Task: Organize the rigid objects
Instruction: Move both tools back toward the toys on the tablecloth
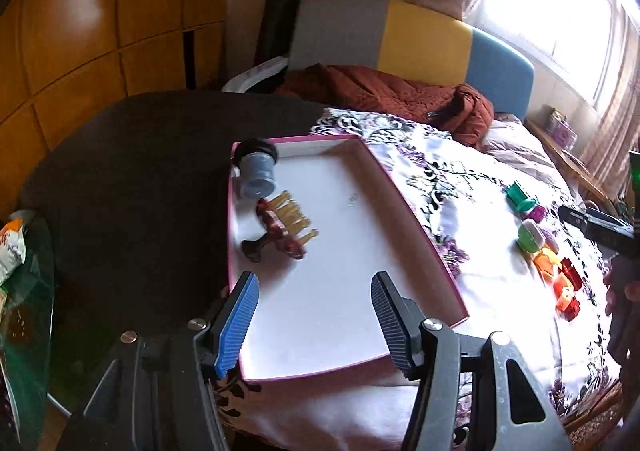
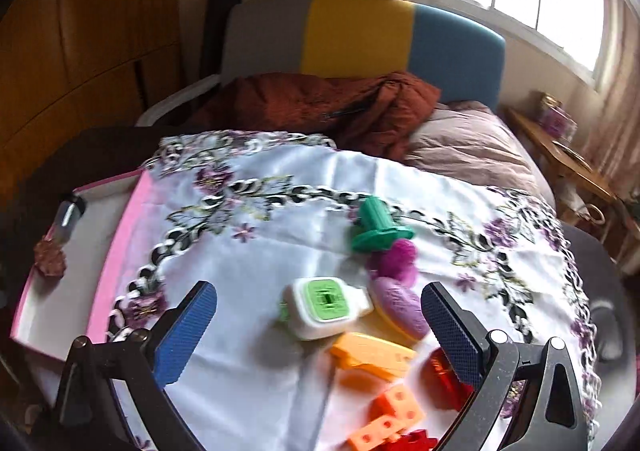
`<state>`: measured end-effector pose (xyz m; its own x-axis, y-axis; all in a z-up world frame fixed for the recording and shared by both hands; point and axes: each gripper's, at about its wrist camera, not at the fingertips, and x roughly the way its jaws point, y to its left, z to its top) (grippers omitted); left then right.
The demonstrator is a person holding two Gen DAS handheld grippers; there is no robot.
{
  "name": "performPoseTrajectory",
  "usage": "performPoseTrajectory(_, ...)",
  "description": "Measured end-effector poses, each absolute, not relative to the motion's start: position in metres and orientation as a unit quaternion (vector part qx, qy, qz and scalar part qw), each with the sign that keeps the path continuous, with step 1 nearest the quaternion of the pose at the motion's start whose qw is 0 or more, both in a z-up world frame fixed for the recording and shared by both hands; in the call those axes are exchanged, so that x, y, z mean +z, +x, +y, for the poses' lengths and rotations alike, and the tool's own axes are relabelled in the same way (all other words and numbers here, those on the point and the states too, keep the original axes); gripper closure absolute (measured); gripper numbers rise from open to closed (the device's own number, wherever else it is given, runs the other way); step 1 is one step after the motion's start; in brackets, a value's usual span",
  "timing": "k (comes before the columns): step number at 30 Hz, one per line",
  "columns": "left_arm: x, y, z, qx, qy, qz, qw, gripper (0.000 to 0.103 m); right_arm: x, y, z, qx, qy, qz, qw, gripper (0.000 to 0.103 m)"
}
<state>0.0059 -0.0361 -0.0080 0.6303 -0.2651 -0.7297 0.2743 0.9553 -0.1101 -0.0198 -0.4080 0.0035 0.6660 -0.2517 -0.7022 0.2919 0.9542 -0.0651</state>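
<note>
Both grippers empty, jaws apart, over a bed with a tray and loose toys.

The left gripper (image 1: pixel 314 325) hangs with jaws wide above the near end of the shallow pink-rimmed white cardboard tray (image 1: pixel 416 227), nothing between its blue ribbed pads. Further in, the tray holds a brown tortoiseshell plastic hair claw (image 1: pixel 280 231) and, just beyond it, a small grey jar with a black lid (image 1: pixel 258 171) lying on its side. The right gripper (image 2: pixel 320 335) is spread fully, empty, above the toy cluster on the white floral embroidered cloth (image 2: pixel 240 291): orange perforated plastic blocks (image 2: pixel 394 415) nearest, then an orange wedge (image 2: pixel 372 357), a white-and-green square plastic case (image 2: pixel 326 307), a purple oval piece (image 2: pixel 400 307), and a green flanged plastic peg (image 2: pixel 378 225) farthest. Behind lie a rust quilted jacket (image 2: pixel 320 103) and a grey-yellow-blue headboard (image 2: pixel 360 35).
</note>
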Motion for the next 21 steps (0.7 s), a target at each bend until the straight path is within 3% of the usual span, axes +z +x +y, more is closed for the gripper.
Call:
performPoseTrajectory(8, -0.006, 0.003, -0.074, -0.188, 0.031, 0.406, 0.894, 0.044, -0.019, -0.045, -0.494, -0.256, 0.173, 0.373, 0.875, 0.000)
performPoseTrajectory(21, -0.015, -0.006, -0.157, -0.273, 0.092, 0.410, 0.865, 0.044, -0.023, -0.048, -0.500, -0.263, 0.200, 0.378, 0.865, 0.000)
